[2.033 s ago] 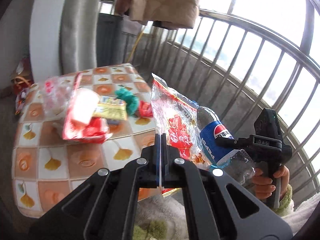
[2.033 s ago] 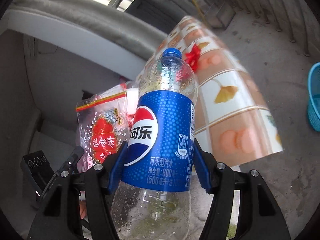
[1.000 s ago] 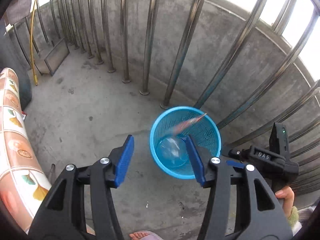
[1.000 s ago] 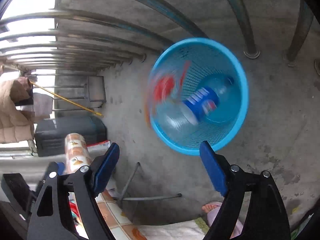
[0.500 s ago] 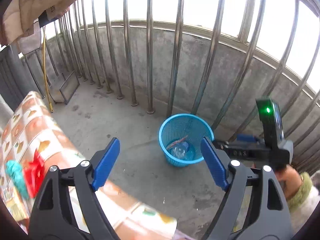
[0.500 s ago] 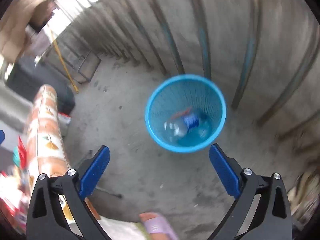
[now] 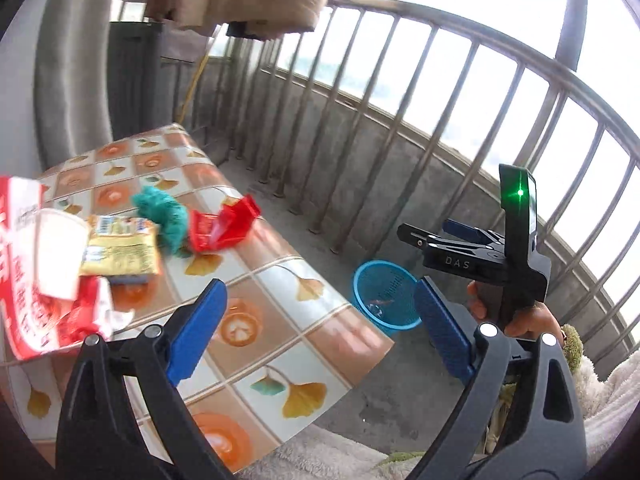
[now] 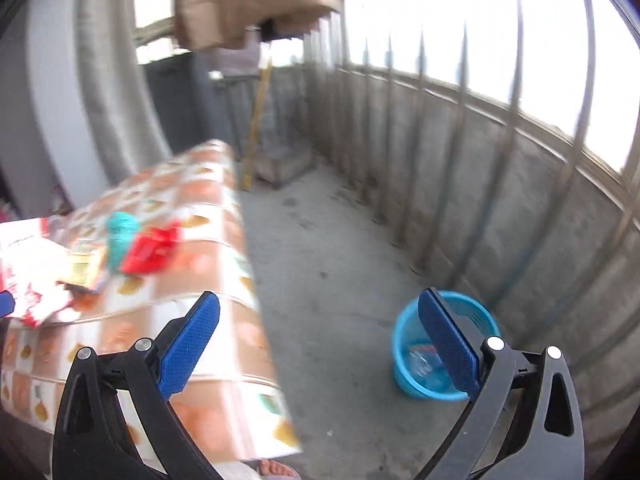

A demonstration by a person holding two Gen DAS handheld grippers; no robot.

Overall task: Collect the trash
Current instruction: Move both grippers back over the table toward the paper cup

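Red wrapper (image 7: 222, 224) lies beyond the empty, opening left gripper (image 7: 316, 328).

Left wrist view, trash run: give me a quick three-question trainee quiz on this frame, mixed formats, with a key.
1. True or false: the left gripper holds a wrapper.
2. Multiple choice: the blue basket stands (A) on the table, (B) on the floor beside the table, (C) on the railing.
3. Fill in: right of the teal fluffy item on the table lies a ___ wrapper.

Key: 1 false, its jaws are opening with nothing between them; 2 B; 3 red.
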